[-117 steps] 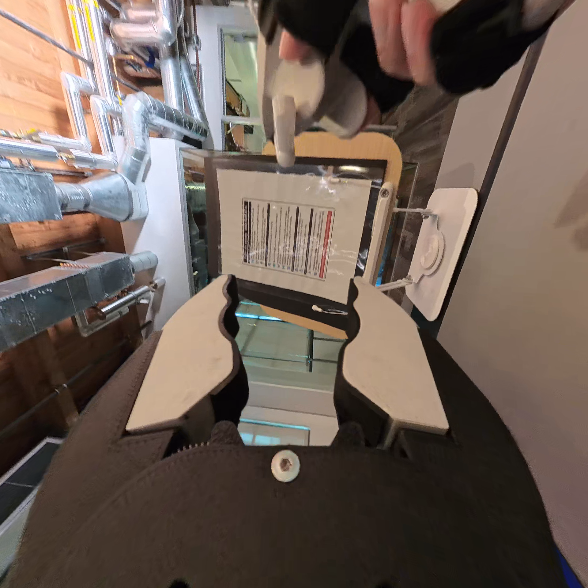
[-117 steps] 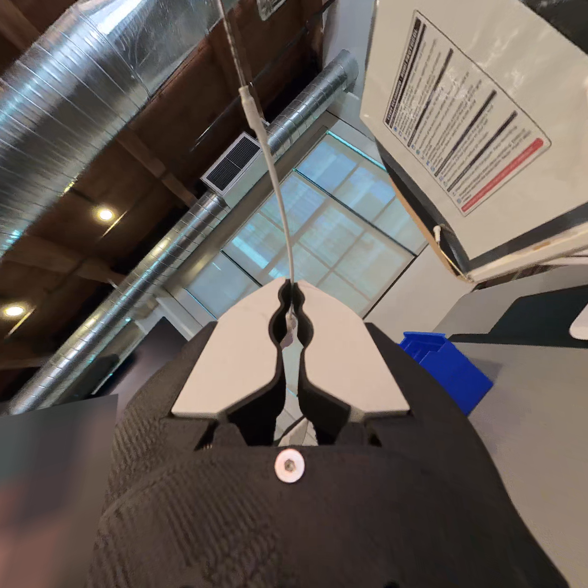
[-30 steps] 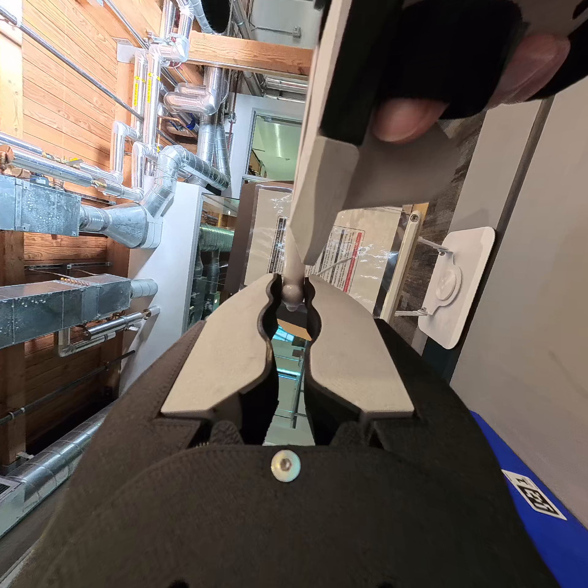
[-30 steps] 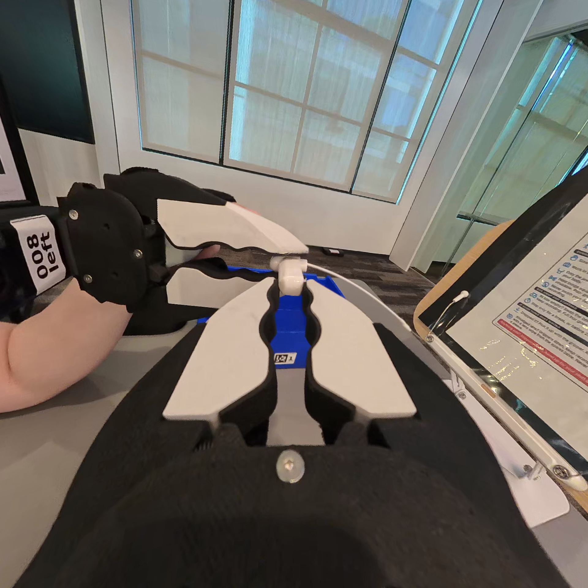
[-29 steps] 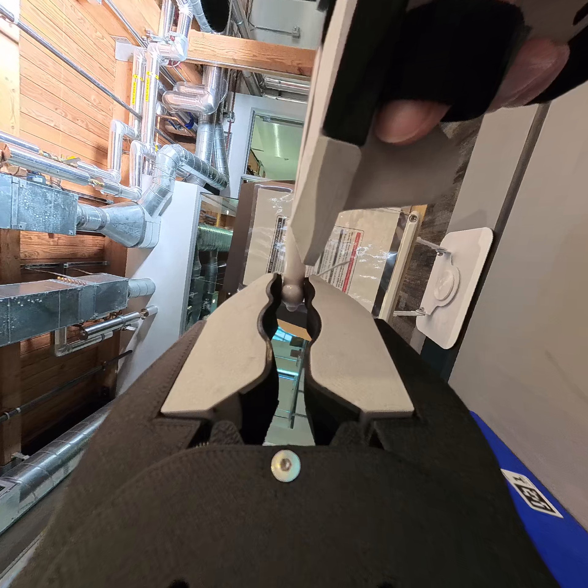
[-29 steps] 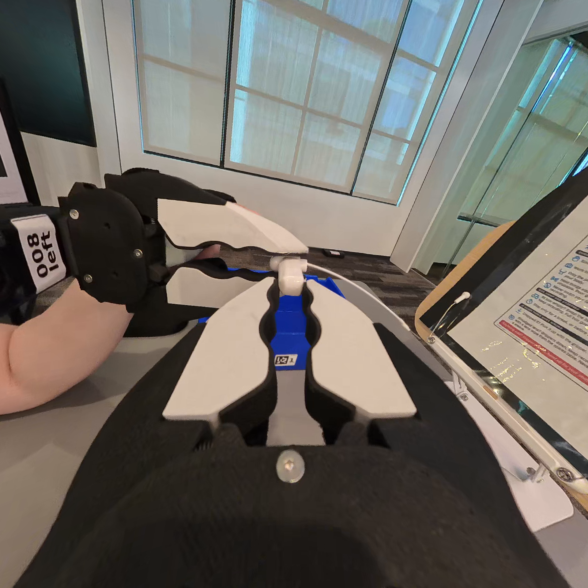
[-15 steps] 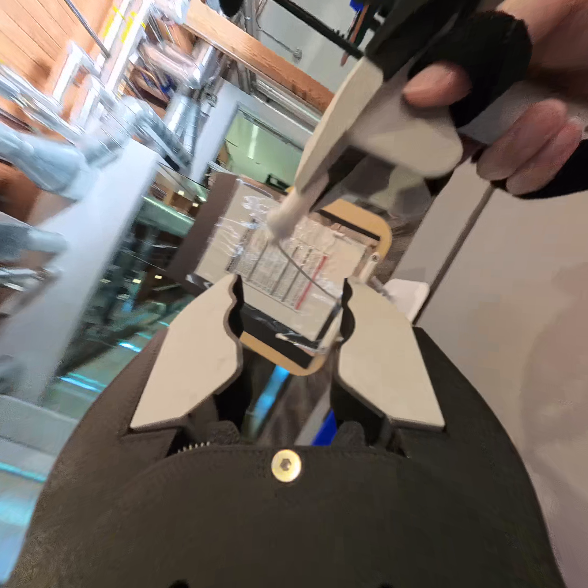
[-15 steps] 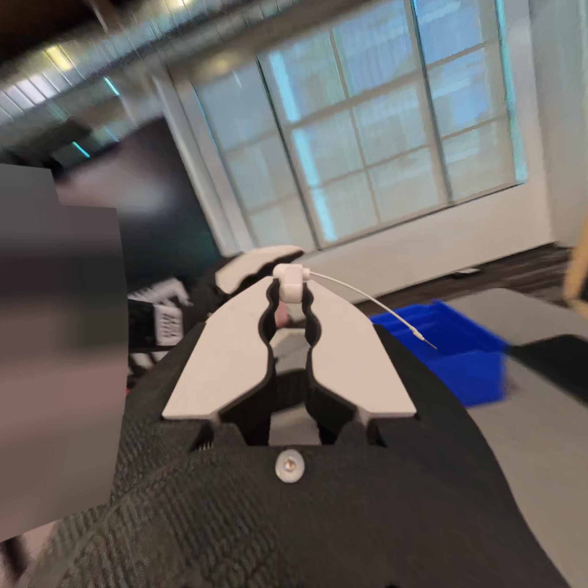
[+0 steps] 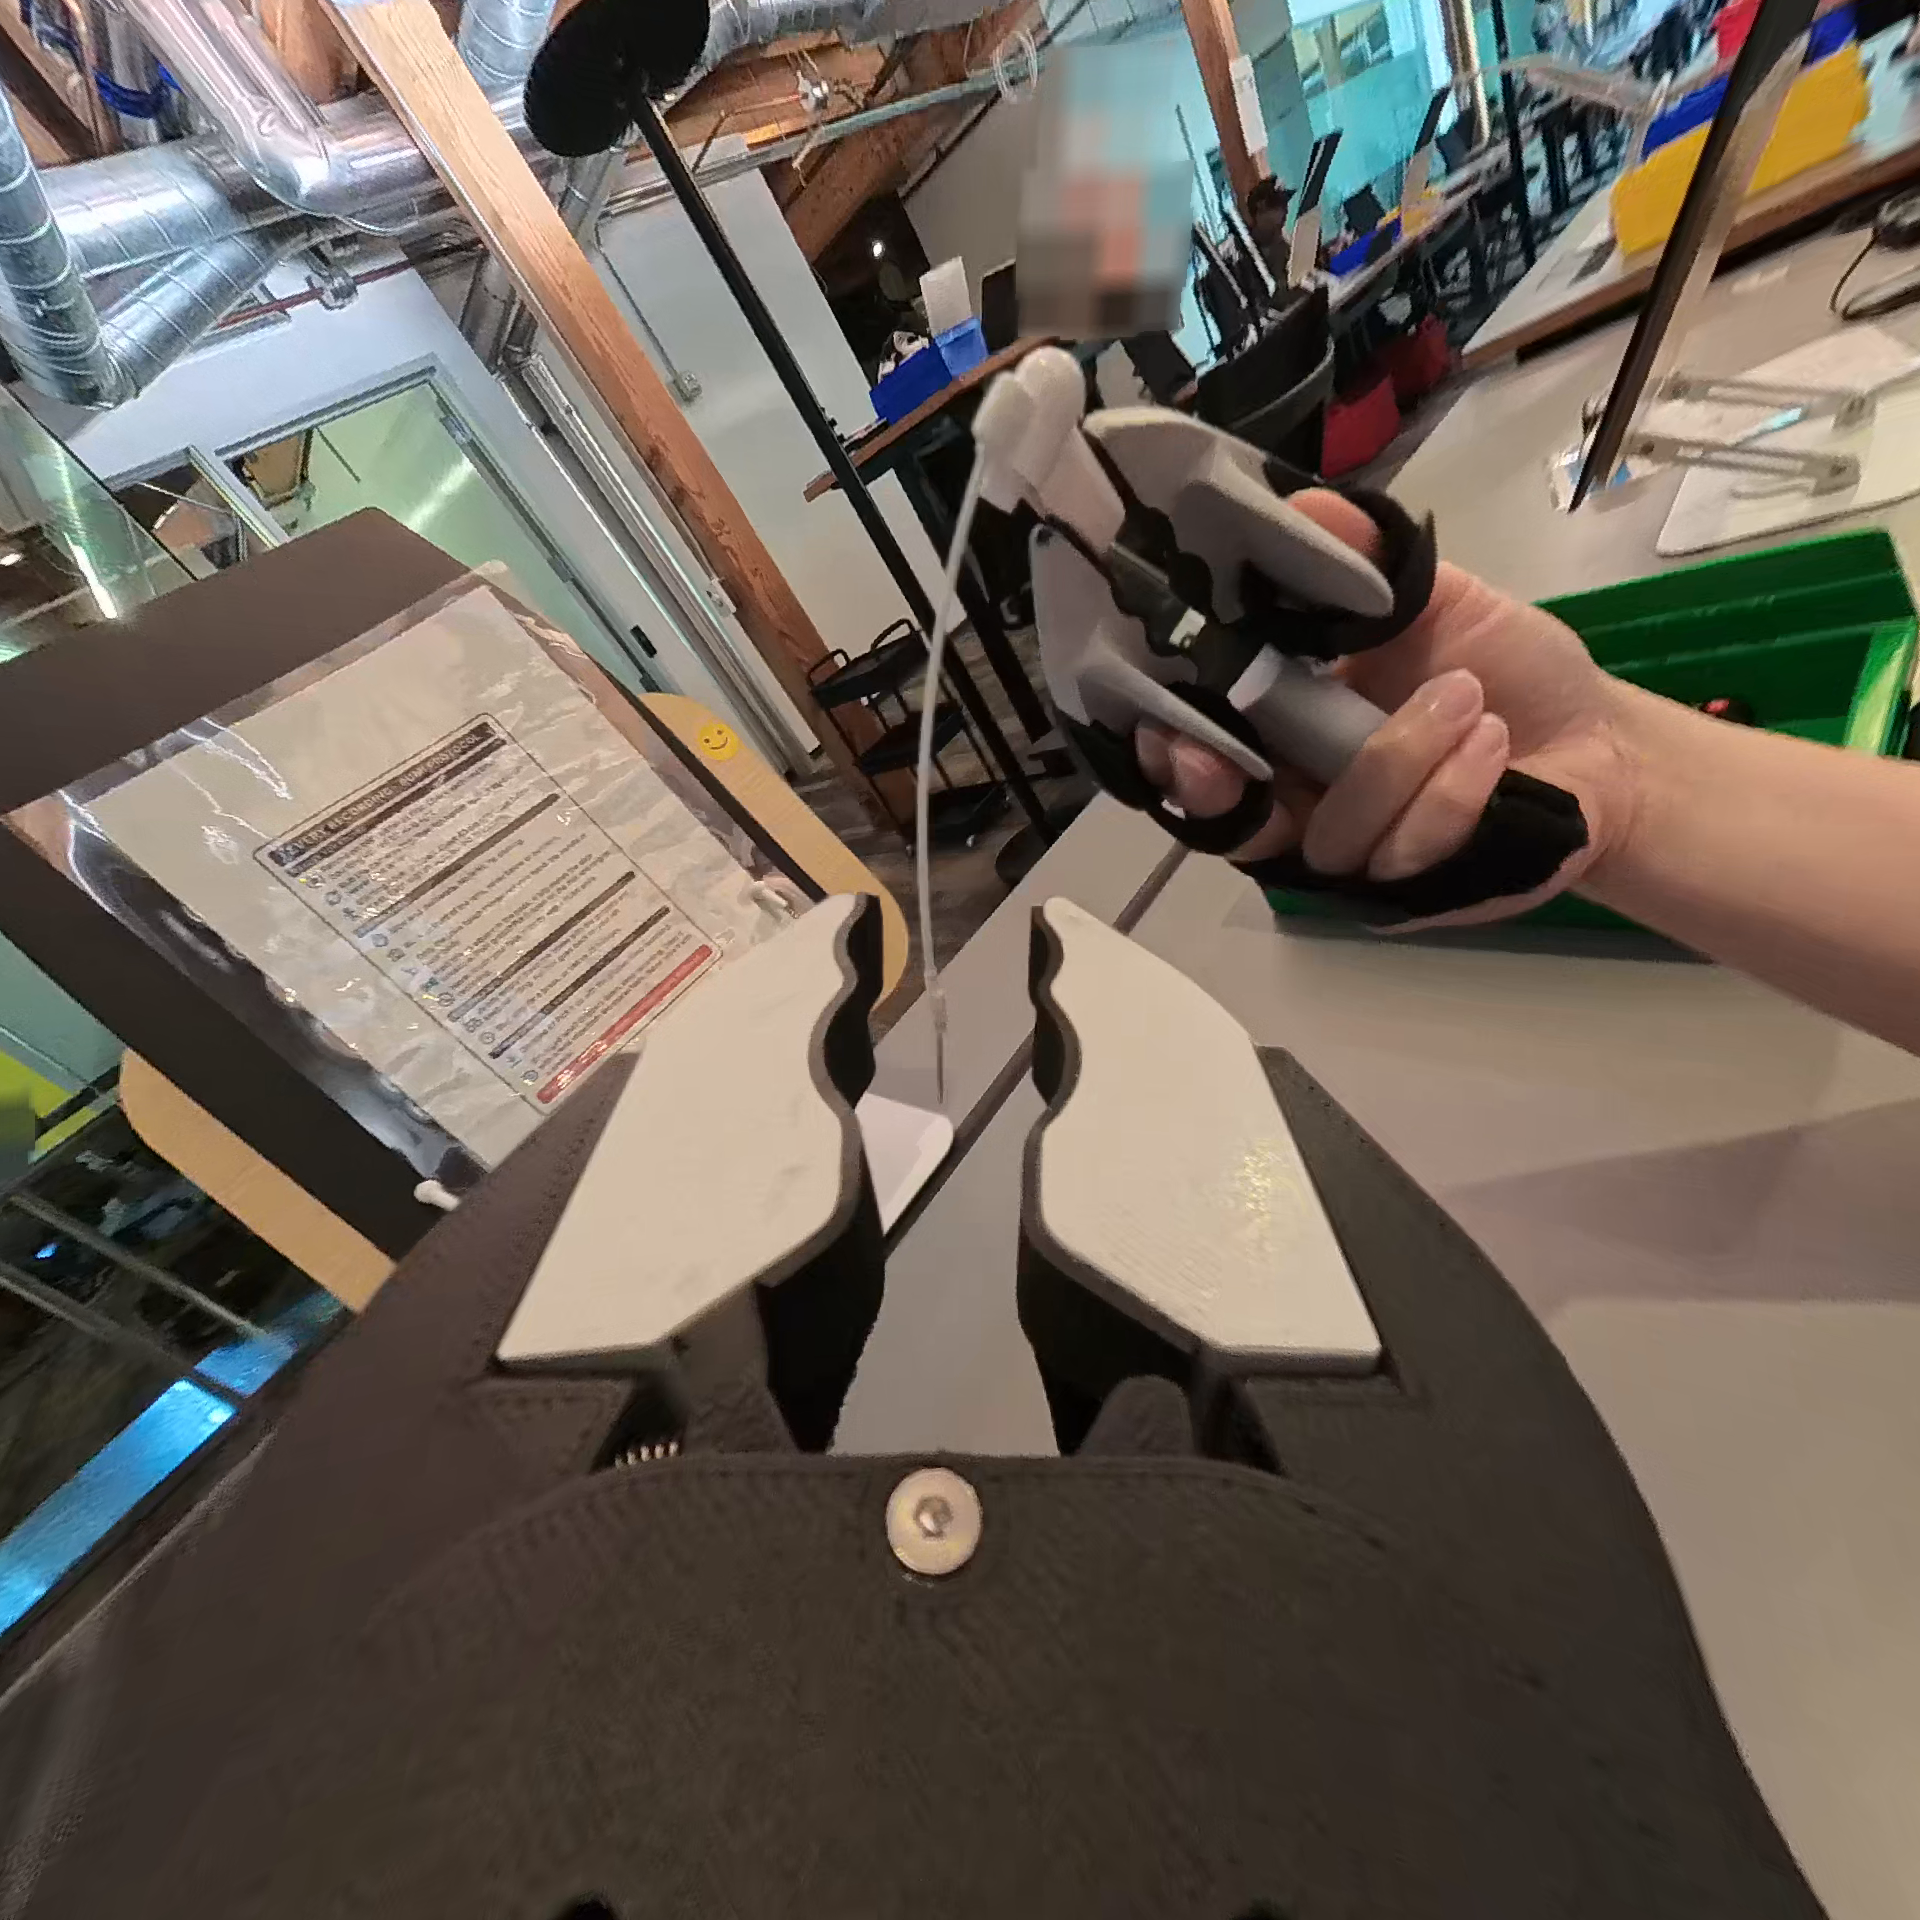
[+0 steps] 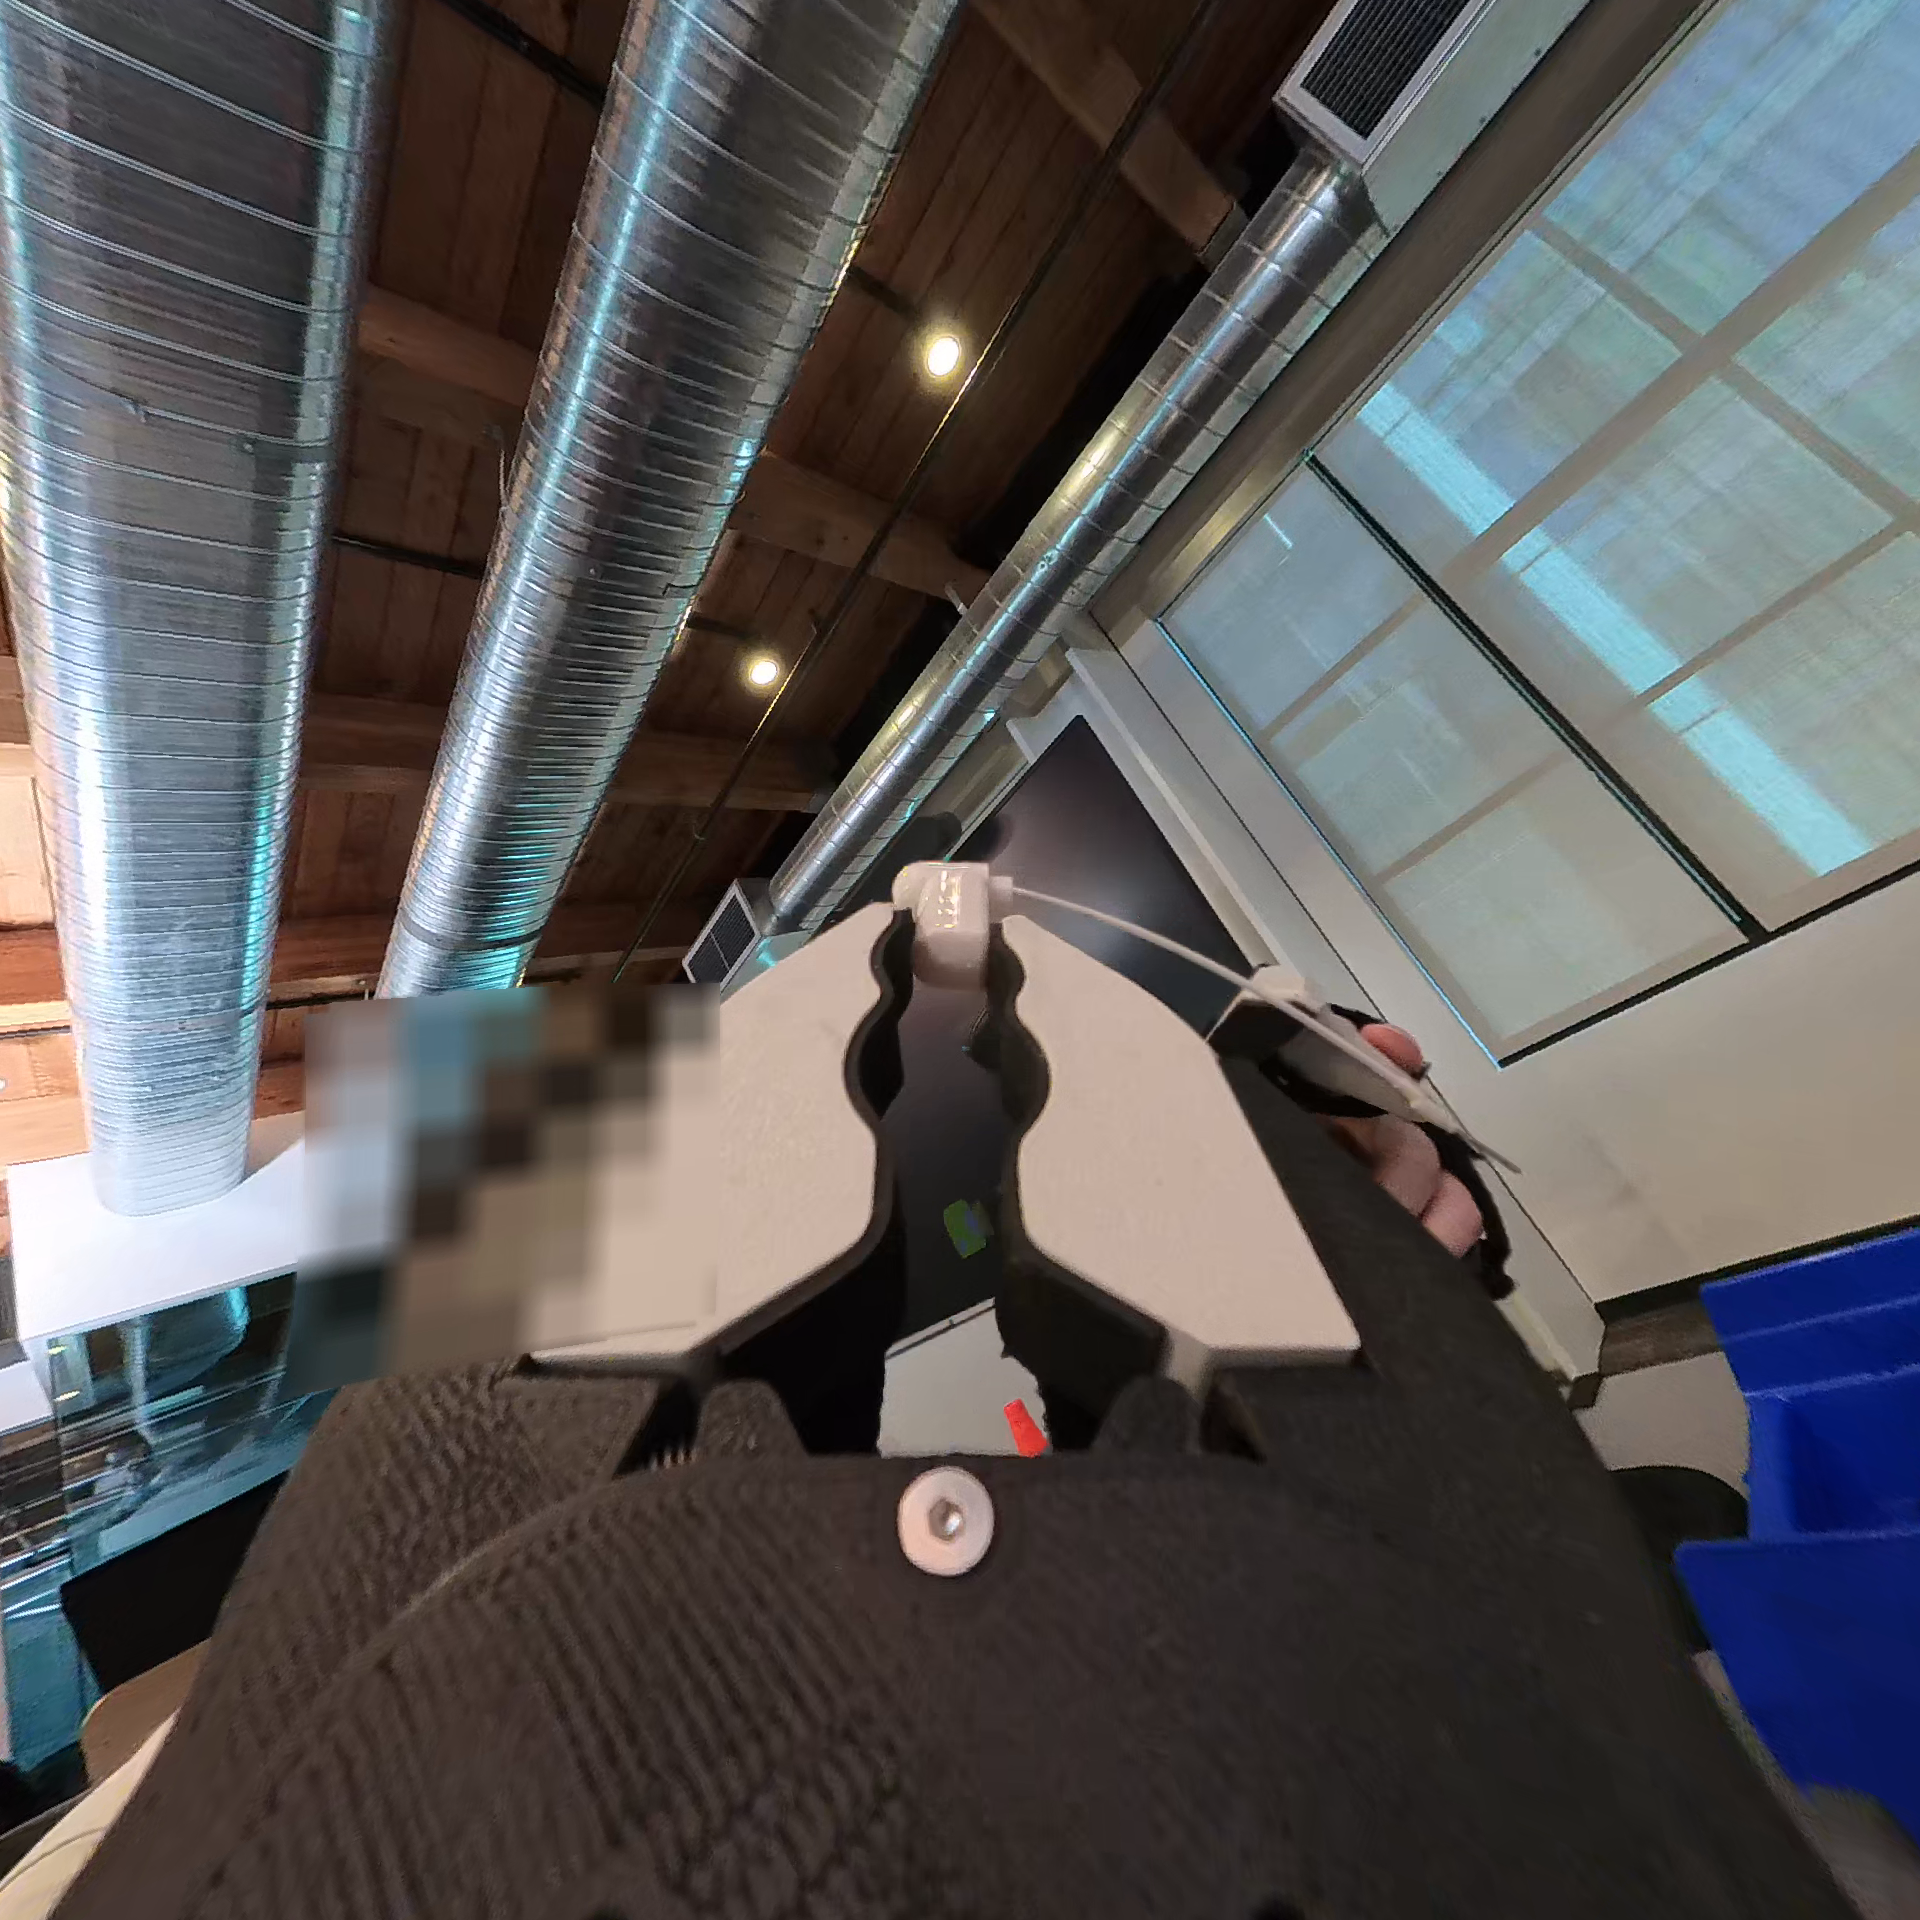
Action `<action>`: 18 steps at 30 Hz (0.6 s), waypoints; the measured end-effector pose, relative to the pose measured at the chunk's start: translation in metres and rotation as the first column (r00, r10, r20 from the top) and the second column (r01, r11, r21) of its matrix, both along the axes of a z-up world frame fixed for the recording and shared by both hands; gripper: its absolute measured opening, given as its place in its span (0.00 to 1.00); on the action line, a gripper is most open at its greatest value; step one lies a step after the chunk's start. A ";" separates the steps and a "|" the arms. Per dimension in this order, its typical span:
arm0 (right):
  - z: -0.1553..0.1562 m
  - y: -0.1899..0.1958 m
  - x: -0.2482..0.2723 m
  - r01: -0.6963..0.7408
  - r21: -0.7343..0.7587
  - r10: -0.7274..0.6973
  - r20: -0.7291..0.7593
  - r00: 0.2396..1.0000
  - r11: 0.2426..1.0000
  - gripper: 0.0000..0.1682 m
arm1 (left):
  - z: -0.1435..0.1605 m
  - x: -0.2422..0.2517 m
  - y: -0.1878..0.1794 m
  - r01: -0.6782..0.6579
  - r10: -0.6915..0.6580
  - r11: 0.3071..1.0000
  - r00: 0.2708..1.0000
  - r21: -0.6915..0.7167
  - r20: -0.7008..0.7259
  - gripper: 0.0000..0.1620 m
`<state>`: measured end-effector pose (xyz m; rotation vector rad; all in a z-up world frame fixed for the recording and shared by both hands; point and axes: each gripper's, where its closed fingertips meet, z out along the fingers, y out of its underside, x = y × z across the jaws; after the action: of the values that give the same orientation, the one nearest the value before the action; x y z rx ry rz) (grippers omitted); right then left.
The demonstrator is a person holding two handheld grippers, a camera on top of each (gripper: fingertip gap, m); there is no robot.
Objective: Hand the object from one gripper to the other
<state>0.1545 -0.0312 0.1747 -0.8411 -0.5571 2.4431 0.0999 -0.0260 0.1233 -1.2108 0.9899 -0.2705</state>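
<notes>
Right hand-held gripper [image 10: 951, 940] is clamped at its tips on the white plastic head of a security tag [image 10: 948, 925]; the tag's thin wire lanyard trails free to one side. In the left wrist view that tag [image 9: 1023, 431] is held aloft above the grey surface [image 9: 1558, 1091], its wire hanging toward the left hand-held gripper [image 9: 945, 971] – whose jaws stand apart and hold nothing. Judgement: the transfer appears complete – object now with the right; only setting down or withdrawal could remain
</notes>
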 end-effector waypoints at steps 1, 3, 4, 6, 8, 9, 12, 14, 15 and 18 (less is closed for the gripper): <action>0.000 -0.002 -0.002 -0.011 0.004 0.011 0.003 1.000 1.000 0.09 | 0.002 0.001 0.001 0.004 -0.004 1.000 1.000 -0.003 0.025 0.16; 0.000 -0.007 -0.005 -0.029 0.010 0.029 0.008 1.000 1.000 0.09 | 0.005 0.004 0.003 0.009 -0.010 1.000 0.998 0.005 0.058 0.16; 0.000 -0.009 -0.007 -0.038 0.012 0.038 0.011 0.999 0.999 0.09 | 0.004 0.005 0.002 0.019 -0.019 1.000 0.998 0.006 0.059 0.16; 0.000 -0.013 -0.010 -0.059 0.018 0.059 0.020 0.998 0.998 0.08 | 0.003 0.007 0.005 0.012 -0.013 1.000 0.998 0.015 0.061 0.13; 0.000 -0.016 -0.012 -0.072 0.029 0.071 0.027 0.997 0.997 0.08 | 0.004 0.006 0.007 0.004 -0.005 1.000 0.997 0.018 0.073 0.05; 0.000 -0.017 -0.013 -0.073 0.033 0.072 0.033 0.997 0.997 0.10 | 0.006 0.005 0.007 0.007 -0.008 1.000 0.996 0.021 0.084 0.00; -0.004 -0.012 -0.016 -0.015 0.045 0.012 0.067 0.998 0.999 0.08 | 0.009 -0.001 0.009 0.007 -0.005 1.000 0.995 -0.017 0.103 0.00; -0.013 0.000 -0.024 0.133 0.100 -0.148 0.166 0.975 0.986 0.12 | 0.010 -0.010 0.014 -0.025 0.030 0.999 0.993 -0.044 0.118 0.00; -0.019 0.009 -0.028 0.246 0.169 -0.280 0.227 0.933 0.955 0.16 | 0.010 -0.015 0.017 -0.040 0.048 0.997 0.991 -0.069 0.125 0.00; -0.028 0.032 -0.027 0.558 0.517 -0.739 0.254 0.624 0.649 0.23 | 0.002 -0.029 0.026 -0.079 0.098 0.984 0.989 -0.160 0.111 0.00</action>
<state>0.1277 0.0005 0.1470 -1.1815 -0.7063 1.3789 0.0710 -0.0003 0.1253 -1.3611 0.8213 -0.3501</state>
